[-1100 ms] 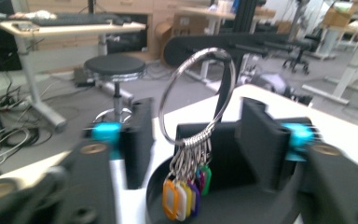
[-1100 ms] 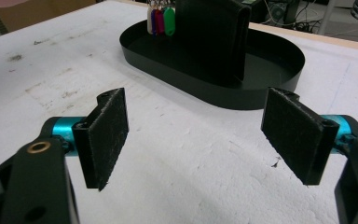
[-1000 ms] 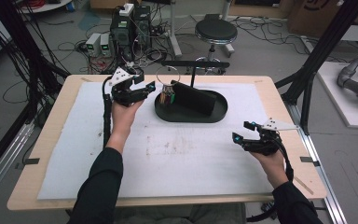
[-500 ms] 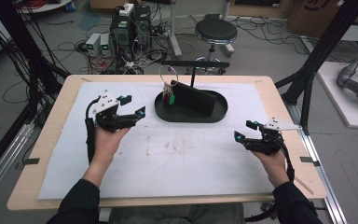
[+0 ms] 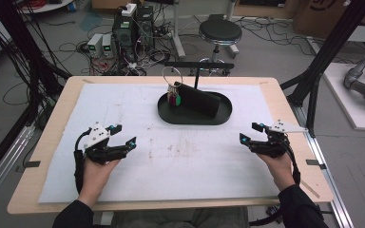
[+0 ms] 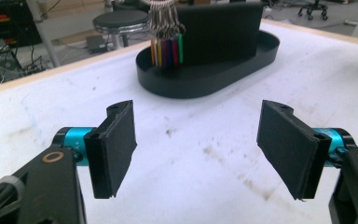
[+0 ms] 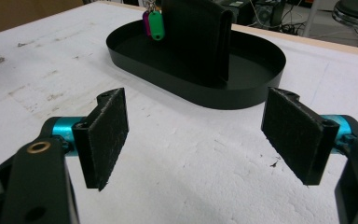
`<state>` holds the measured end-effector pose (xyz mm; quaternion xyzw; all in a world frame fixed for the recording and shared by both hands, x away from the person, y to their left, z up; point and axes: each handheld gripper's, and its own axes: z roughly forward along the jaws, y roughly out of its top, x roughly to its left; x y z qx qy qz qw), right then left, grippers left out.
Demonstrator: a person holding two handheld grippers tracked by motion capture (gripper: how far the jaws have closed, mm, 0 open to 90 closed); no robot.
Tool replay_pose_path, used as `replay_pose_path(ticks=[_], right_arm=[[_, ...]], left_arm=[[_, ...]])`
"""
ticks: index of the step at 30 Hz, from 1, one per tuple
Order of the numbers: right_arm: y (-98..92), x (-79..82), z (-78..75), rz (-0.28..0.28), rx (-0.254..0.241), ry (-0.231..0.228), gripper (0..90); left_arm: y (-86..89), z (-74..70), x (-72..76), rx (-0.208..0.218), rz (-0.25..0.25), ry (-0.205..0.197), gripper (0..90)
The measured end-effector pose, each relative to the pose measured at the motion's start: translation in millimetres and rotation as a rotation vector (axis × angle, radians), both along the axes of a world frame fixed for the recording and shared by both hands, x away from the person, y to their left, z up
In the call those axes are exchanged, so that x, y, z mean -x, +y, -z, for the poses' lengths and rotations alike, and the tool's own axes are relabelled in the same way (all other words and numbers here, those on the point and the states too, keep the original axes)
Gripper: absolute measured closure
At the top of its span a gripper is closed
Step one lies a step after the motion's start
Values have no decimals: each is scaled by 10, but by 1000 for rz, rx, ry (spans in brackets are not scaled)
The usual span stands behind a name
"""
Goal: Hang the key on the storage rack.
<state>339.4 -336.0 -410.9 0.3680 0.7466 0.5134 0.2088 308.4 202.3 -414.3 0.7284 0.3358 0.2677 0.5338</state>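
1. the left gripper (image 5: 122, 135), held in the person's left hand (image 5: 97, 166), hovers well to the left of and nearer than the black oval plastic tray (image 5: 223, 116); its jaws have just been opening and stand spread wide with nothing between them.
2. the bunch of keys with coloured plastic tags (image 5: 173, 96) hangs from a metal ring at the tray's left end, beside a black upright block (image 5: 199, 99) standing in the tray.
3. the right gripper (image 5: 252, 133) hovers right of and nearer than the tray, jaws spread, empty.

Bright, even light; soft shadows
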Motion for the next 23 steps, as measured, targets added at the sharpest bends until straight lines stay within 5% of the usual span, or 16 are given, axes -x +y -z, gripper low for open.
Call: replay_pose_path(ticks=[10,23], right_arm=[[0,-13,8,6,6,-6,233],[-26,-24,21,28,9,-9,231]], left_arm=[[27,-36,55,-48,-6,-56,274],[116,-11,10,-24,-35,-48,274]])
